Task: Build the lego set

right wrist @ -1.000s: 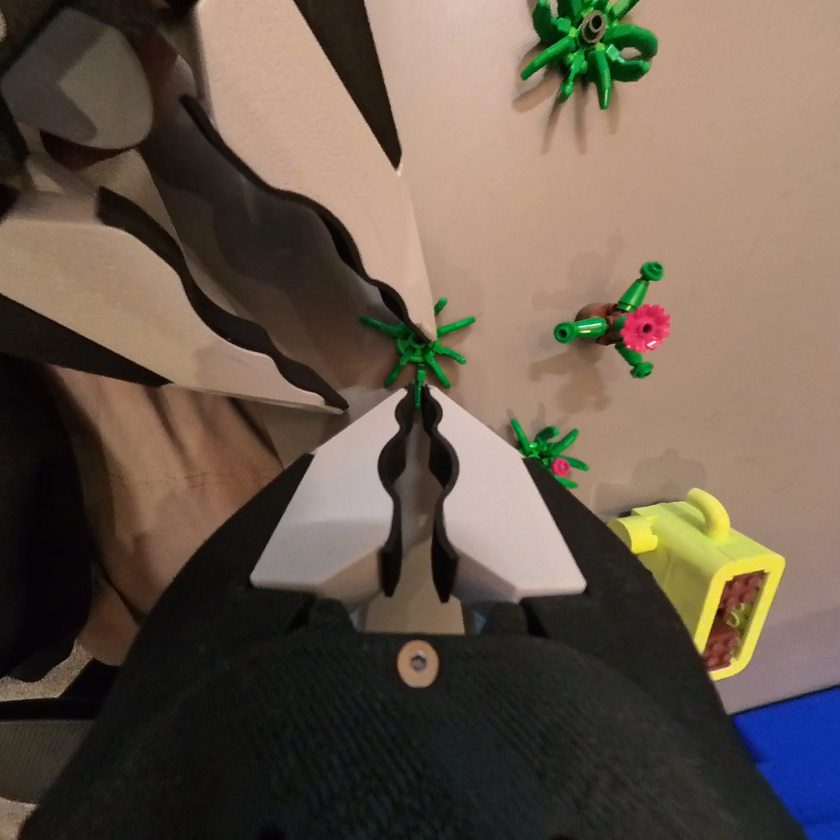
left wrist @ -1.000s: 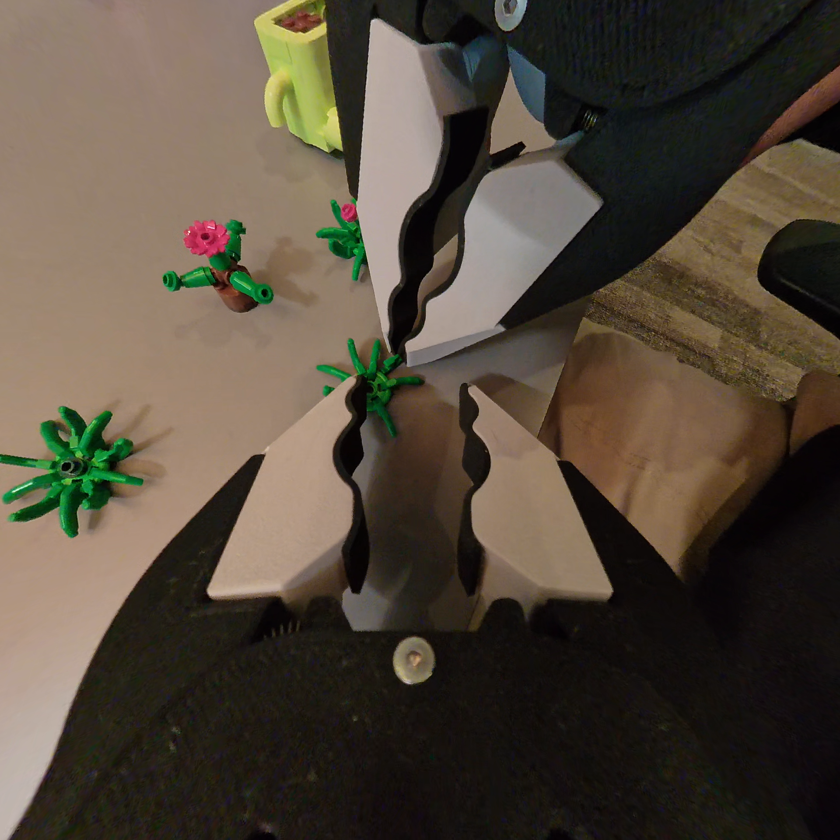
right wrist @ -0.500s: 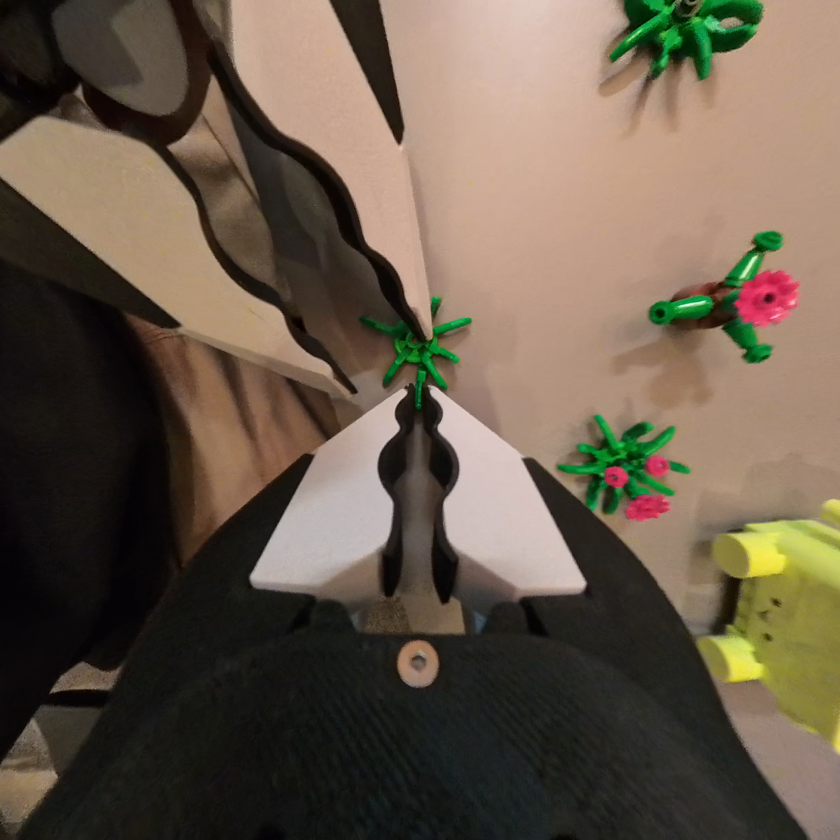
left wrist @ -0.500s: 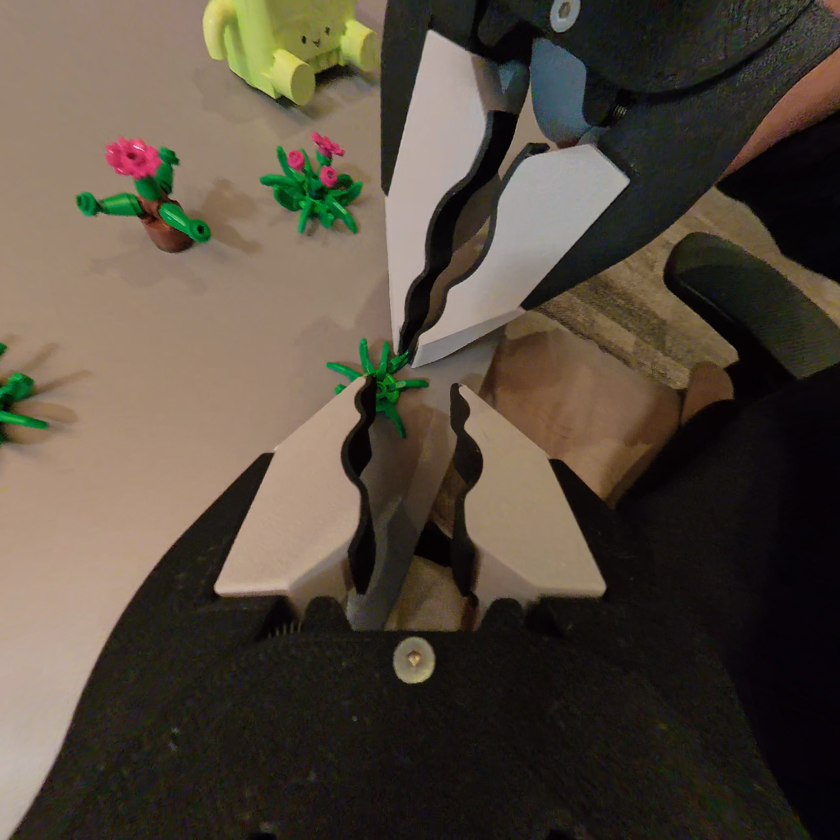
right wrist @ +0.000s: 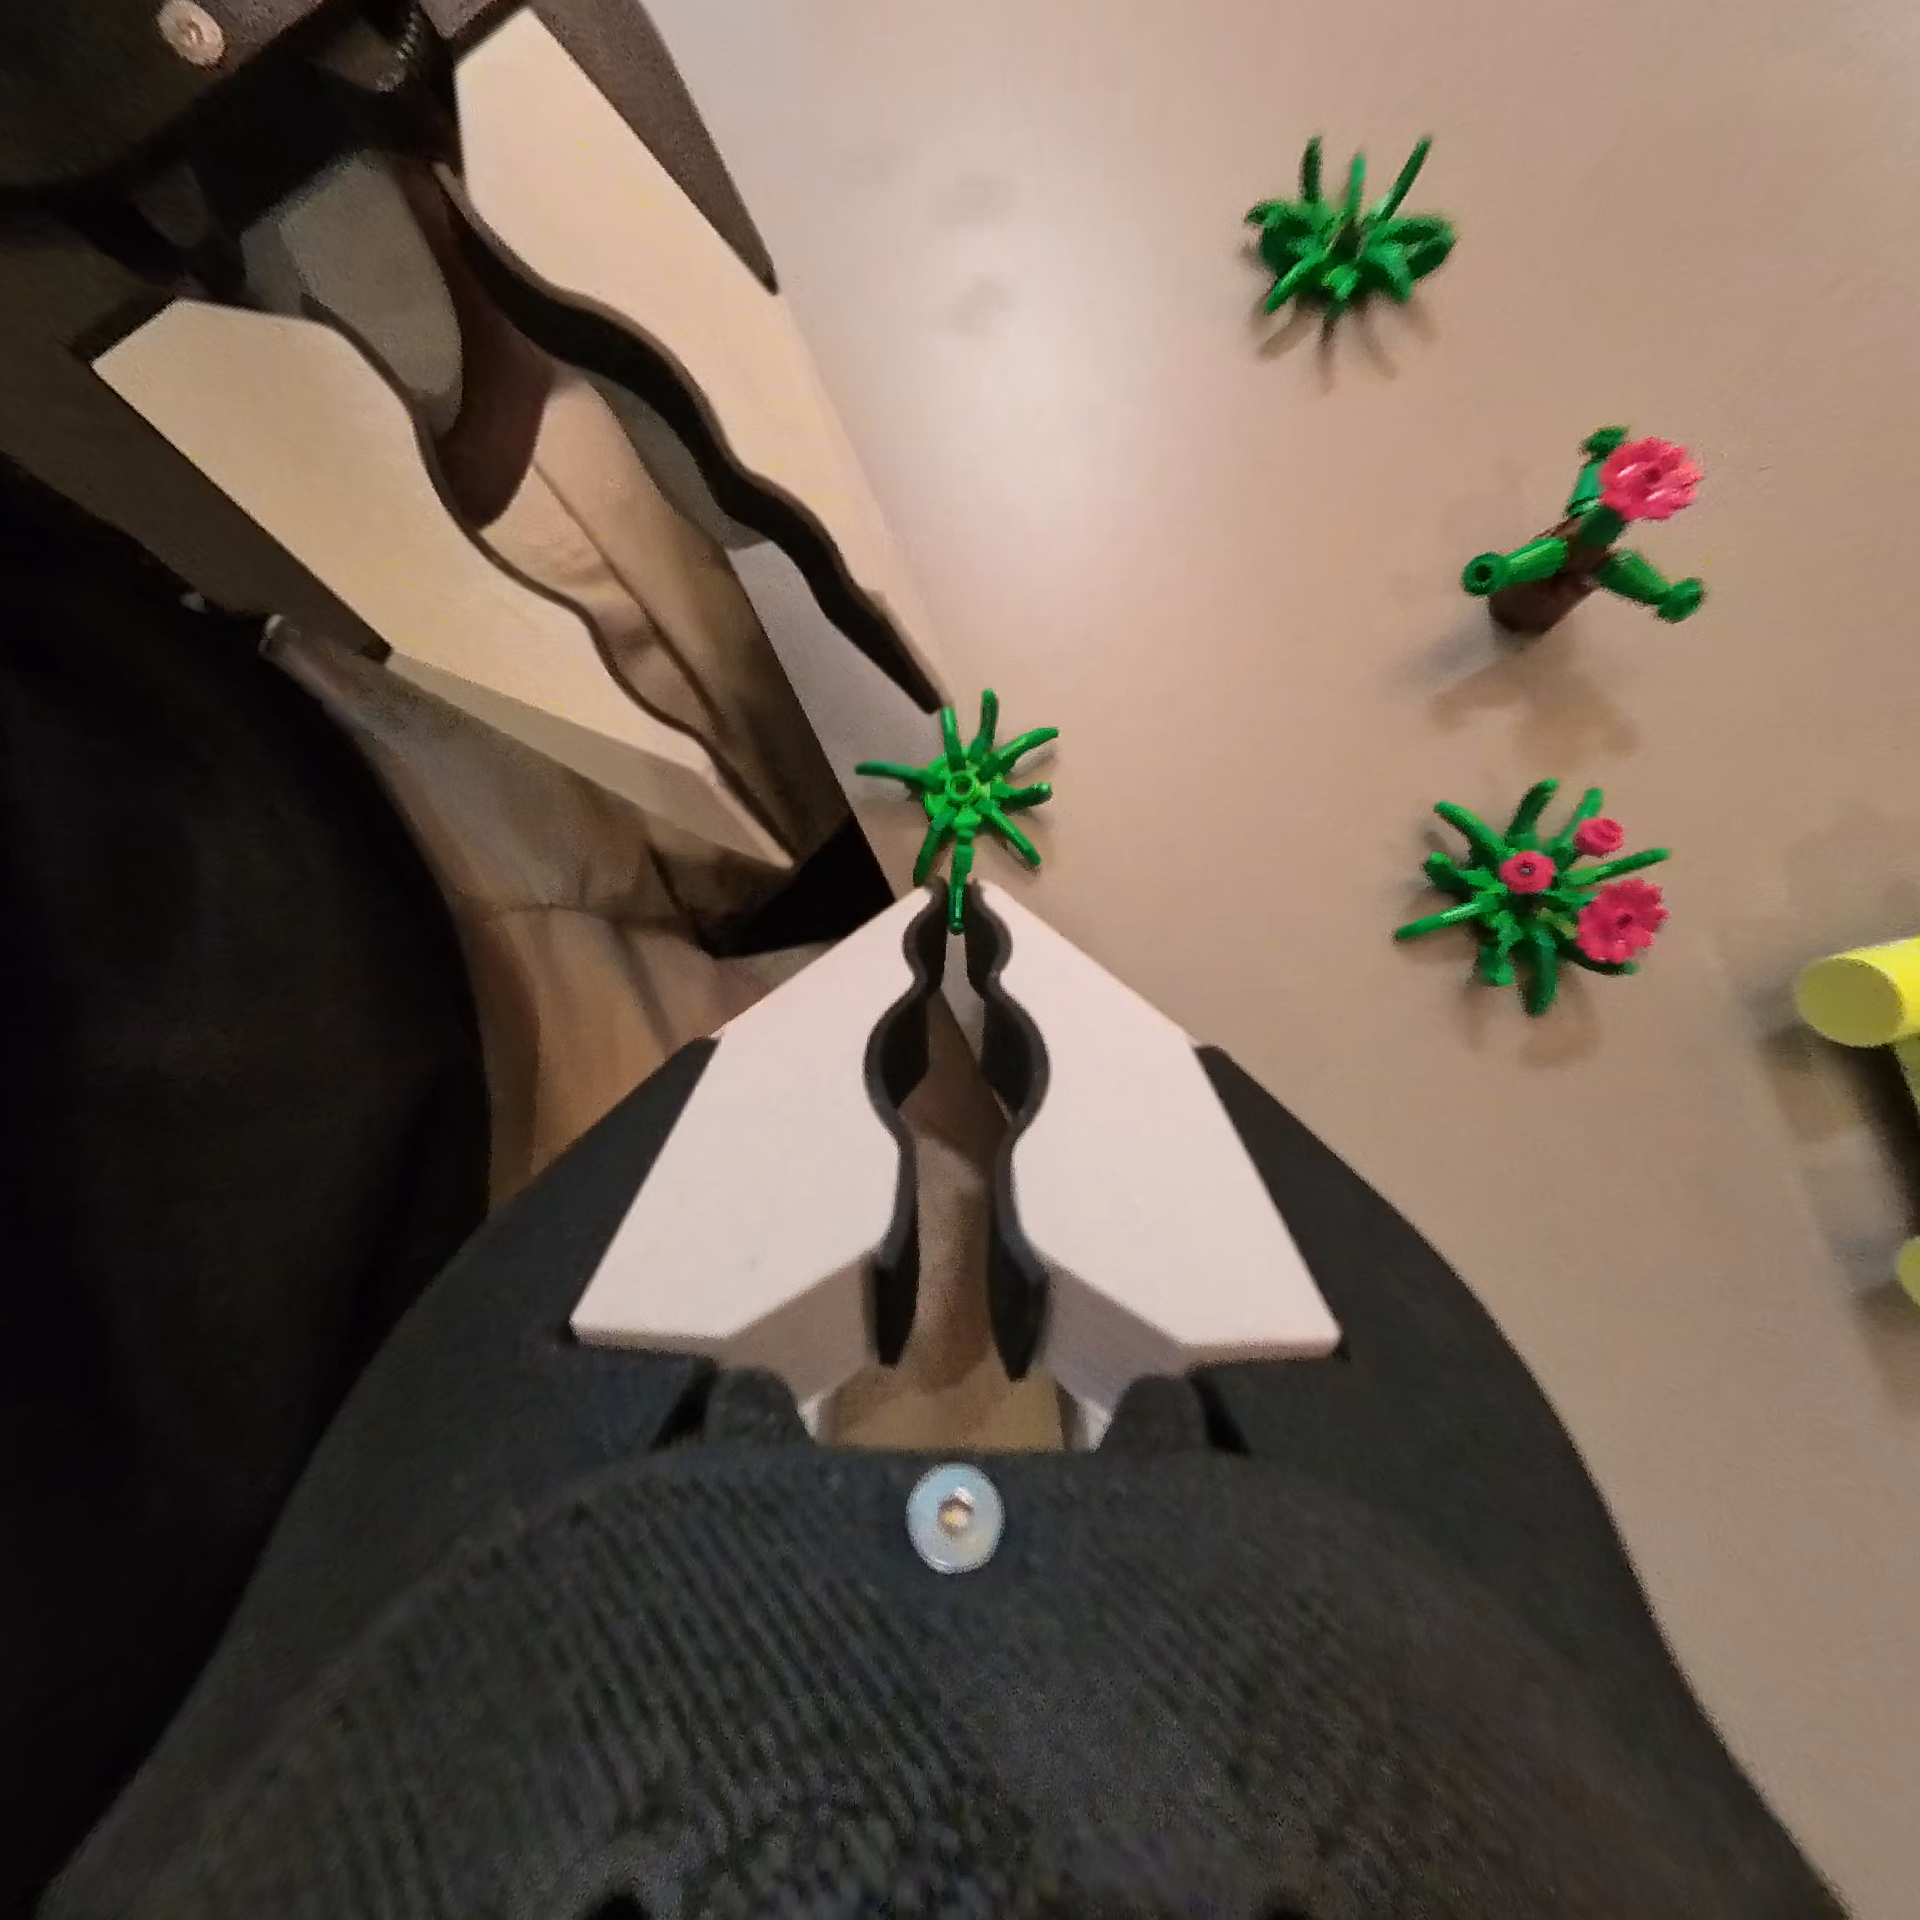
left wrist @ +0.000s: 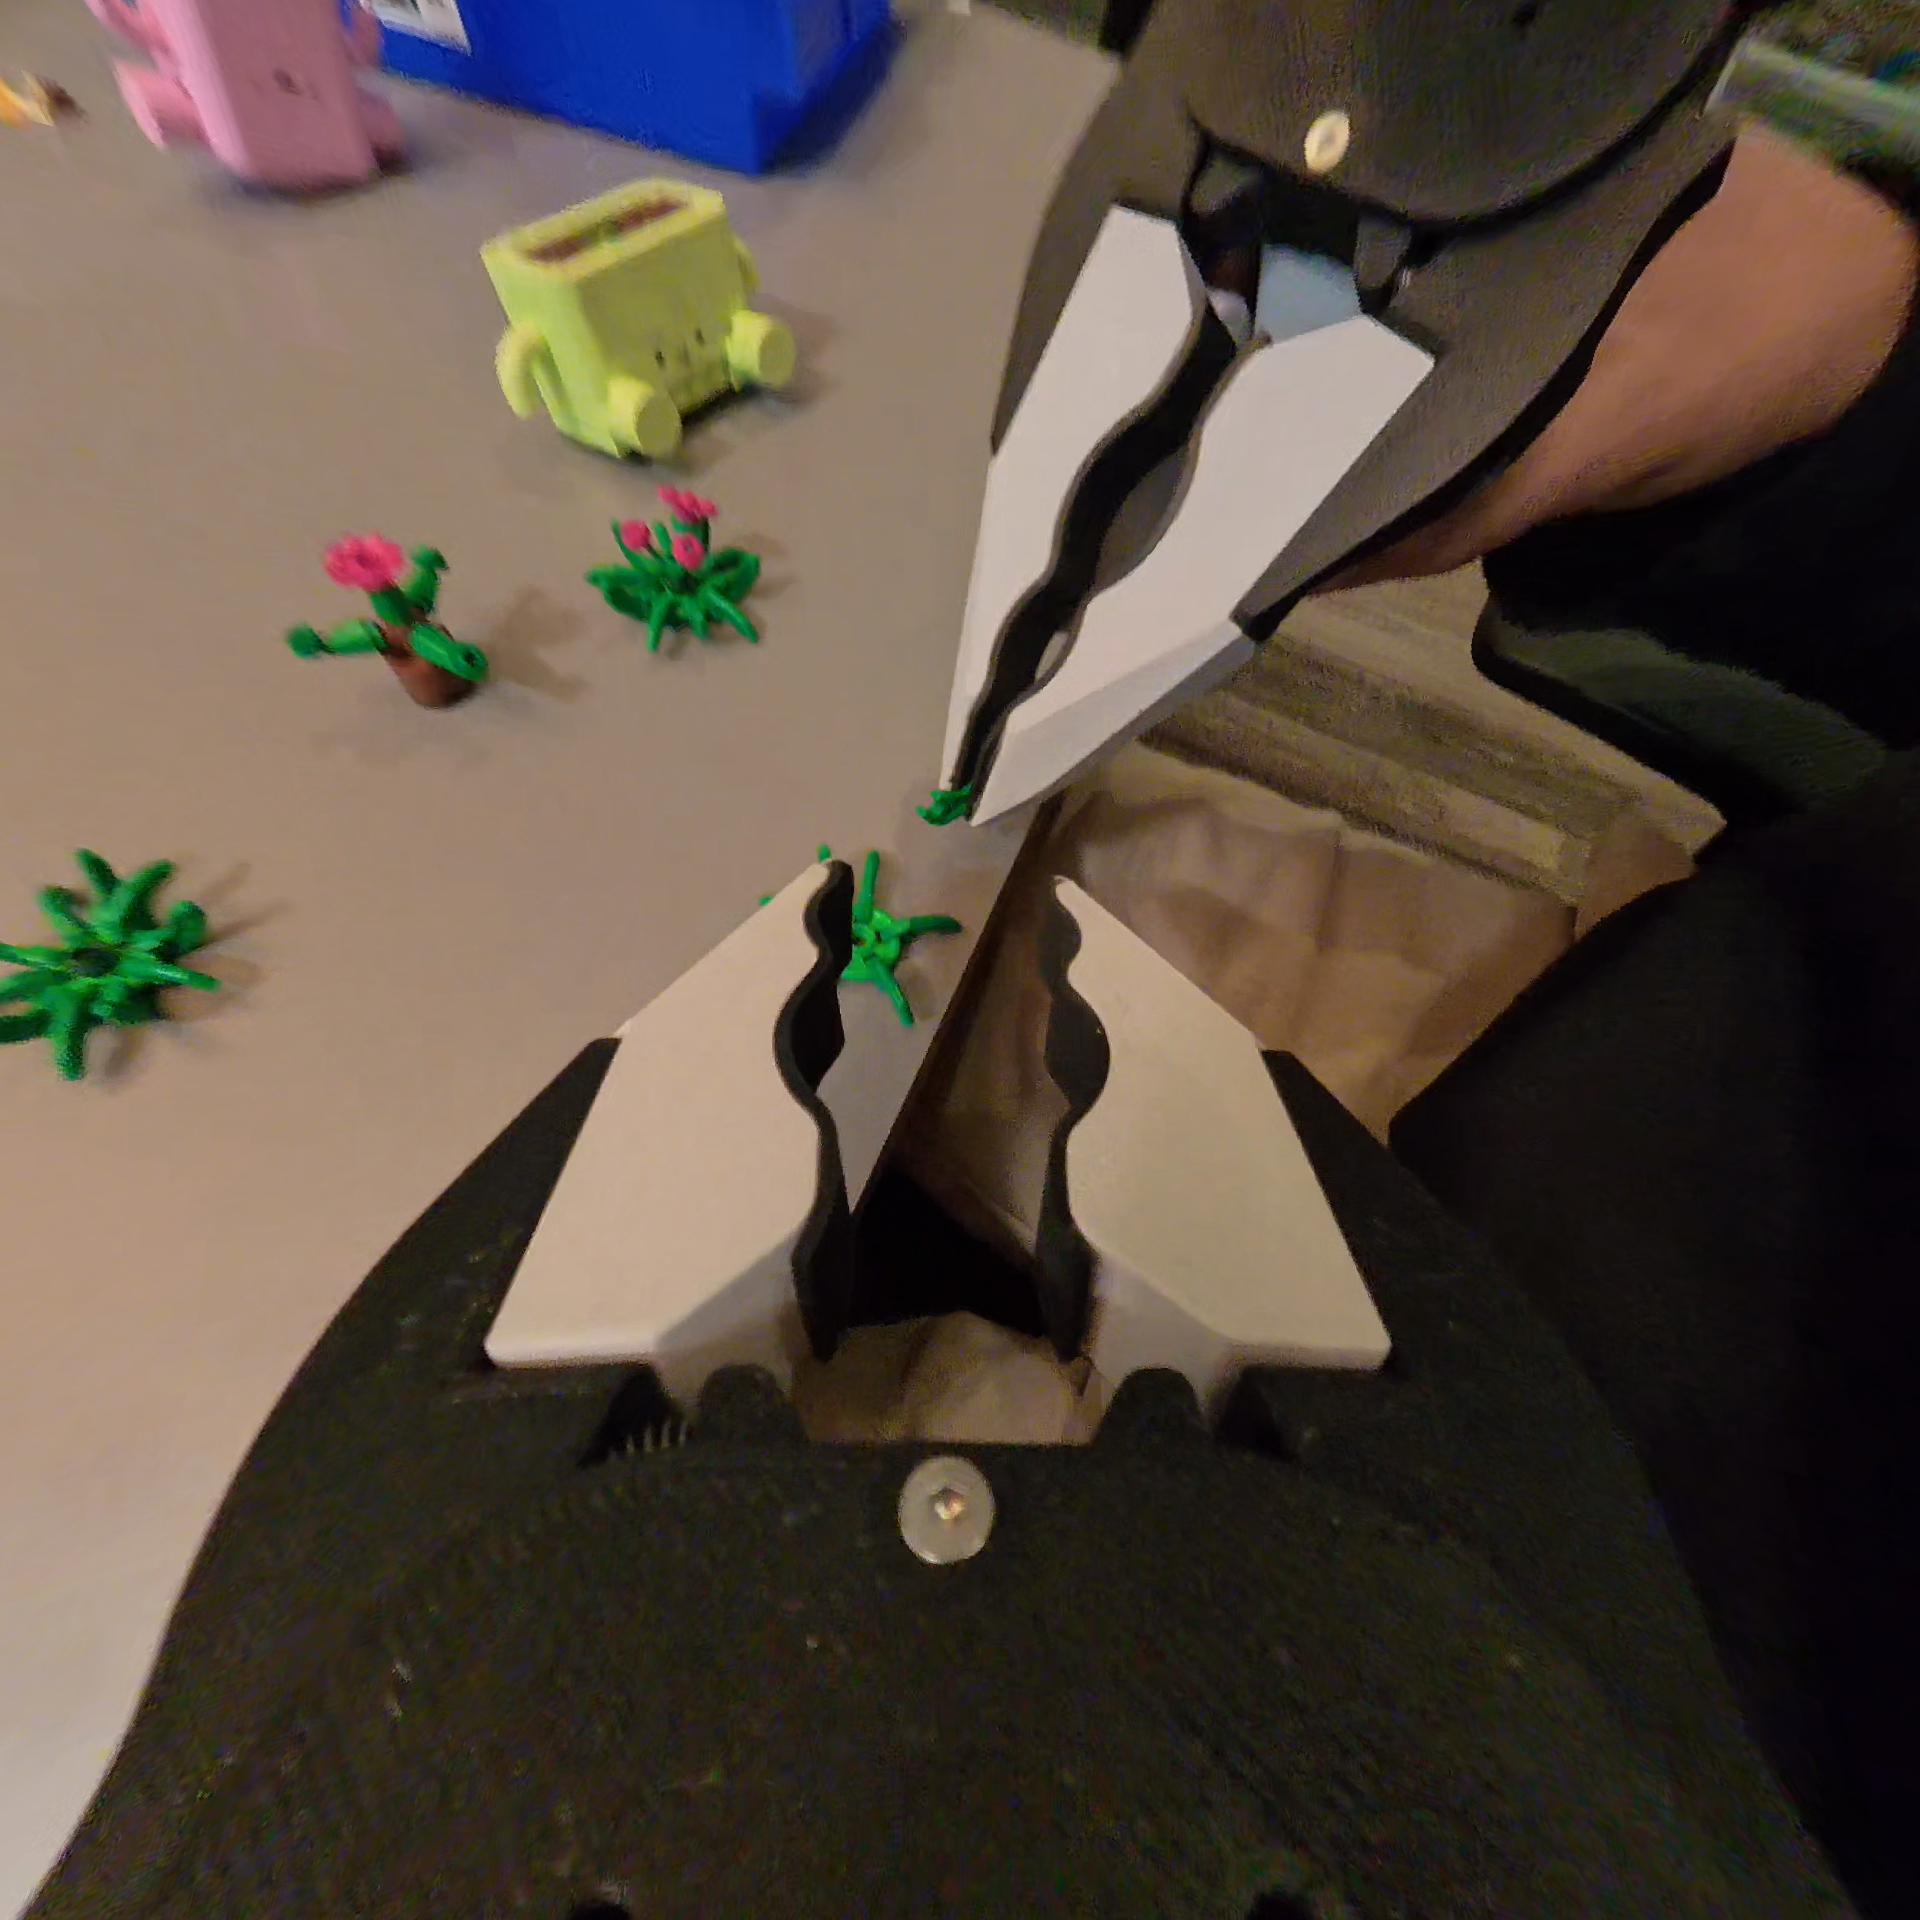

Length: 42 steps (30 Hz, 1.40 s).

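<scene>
A small green spiky leaf piece [right wrist: 961, 790] lies at the table's near edge; it also shows in the left wrist view [left wrist: 878, 940]. My right gripper [right wrist: 958, 899] is shut on the tip of one of its leaves, and in the left wrist view this gripper [left wrist: 961, 805] comes in from the upper right. My left gripper [left wrist: 945, 883] is open and empty. Its left fingertip [left wrist: 831, 878] stands just beside the leaf piece, and its right finger hangs past the table edge. In the right wrist view the left gripper [right wrist: 857, 784] reaches in from the upper left.
On the grey table [left wrist: 312, 1195] stand a yellow-green block figure [left wrist: 634, 312], a pink figure [left wrist: 249, 94], a blue box [left wrist: 644, 73], a brown-potted cactus with a pink flower [left wrist: 395, 623], a green plant with pink flowers [left wrist: 675, 582] and a large leaf cluster [left wrist: 94, 961]. A person's beige trouser leg [left wrist: 1299, 935] lies beyond the edge. The grippers are tip to tip, or close to it. From the right gripper's tips to the yellow-green block figure [left wrist: 634, 312] is close to 15 cm.
The right gripper keeps its pinch on the leaf piece. Both views have swung, so the pink figure and blue box now show at the back. The left jaws stay open.
</scene>
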### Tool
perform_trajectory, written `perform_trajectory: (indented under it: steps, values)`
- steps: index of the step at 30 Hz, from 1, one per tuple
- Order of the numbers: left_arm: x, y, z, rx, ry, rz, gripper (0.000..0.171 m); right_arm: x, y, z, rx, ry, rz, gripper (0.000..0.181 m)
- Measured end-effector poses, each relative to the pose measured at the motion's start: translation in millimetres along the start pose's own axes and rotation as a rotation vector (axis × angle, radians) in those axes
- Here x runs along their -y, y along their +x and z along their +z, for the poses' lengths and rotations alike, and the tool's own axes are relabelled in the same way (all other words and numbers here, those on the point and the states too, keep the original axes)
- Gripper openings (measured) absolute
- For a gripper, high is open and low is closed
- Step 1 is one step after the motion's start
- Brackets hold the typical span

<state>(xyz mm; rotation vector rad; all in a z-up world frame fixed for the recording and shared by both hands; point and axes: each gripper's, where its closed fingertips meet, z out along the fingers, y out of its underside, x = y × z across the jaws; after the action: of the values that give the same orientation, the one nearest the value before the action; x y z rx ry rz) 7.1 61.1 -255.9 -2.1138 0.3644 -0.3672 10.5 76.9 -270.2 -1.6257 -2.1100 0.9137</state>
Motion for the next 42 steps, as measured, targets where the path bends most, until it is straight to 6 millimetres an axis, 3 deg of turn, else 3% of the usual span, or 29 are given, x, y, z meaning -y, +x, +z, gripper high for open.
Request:
perform_trajectory:
  steps: [3,6,10,13,18,30,42]
  values:
    - [15.3,3.1,-13.3,-0.023,0.106,-0.037,0.024,12.7,-8.9,-11.1,-0.010,0.152,-0.003,0.001]
    - [18.9,15.6,-17.1,-0.177,0.161,-0.198,0.025,20.9,-27.4,-18.1,0.037,0.257,-0.040,0.000]
    - [30.8,23.5,-26.3,-0.305,0.283,-0.352,0.019,25.5,-39.4,-24.7,0.043,0.299,-0.111,0.000]
    - [32.4,31.3,-30.3,-0.371,0.297,-0.376,0.005,30.0,-46.4,-31.5,0.060,0.330,-0.153,0.000]
    - [39.7,38.1,-39.3,-0.467,0.353,-0.431,0.002,36.0,-54.6,-40.6,0.126,0.395,-0.149,0.000]
    - [56.3,36.8,-53.8,-0.658,0.512,-0.634,0.000,58.5,-55.5,-64.0,0.315,0.688,0.089,0.001]
    - [54.0,36.0,-48.9,-0.682,0.509,-0.669,0.000,58.0,-52.7,-62.2,0.389,0.714,0.195,0.000]
